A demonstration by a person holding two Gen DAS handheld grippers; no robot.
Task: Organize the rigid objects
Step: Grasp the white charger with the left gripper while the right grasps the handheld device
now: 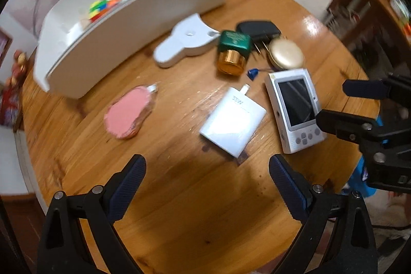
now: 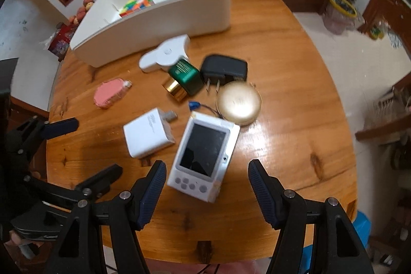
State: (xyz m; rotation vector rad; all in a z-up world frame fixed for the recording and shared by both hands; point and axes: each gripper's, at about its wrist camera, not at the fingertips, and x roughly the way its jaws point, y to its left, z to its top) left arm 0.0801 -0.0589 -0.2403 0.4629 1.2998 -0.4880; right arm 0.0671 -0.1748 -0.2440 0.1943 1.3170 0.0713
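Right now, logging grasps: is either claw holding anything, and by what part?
Nothing is held. The left claw and the right claw both stand open above the table.

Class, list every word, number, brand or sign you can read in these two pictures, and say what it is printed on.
"33W": on the white charger, in the left wrist view.
Small print on the same charger in the right wrist view: too blurred to read.
Gold pattern on the green bottle: blurred, no words legible.
Handheld game console: no readable marks.
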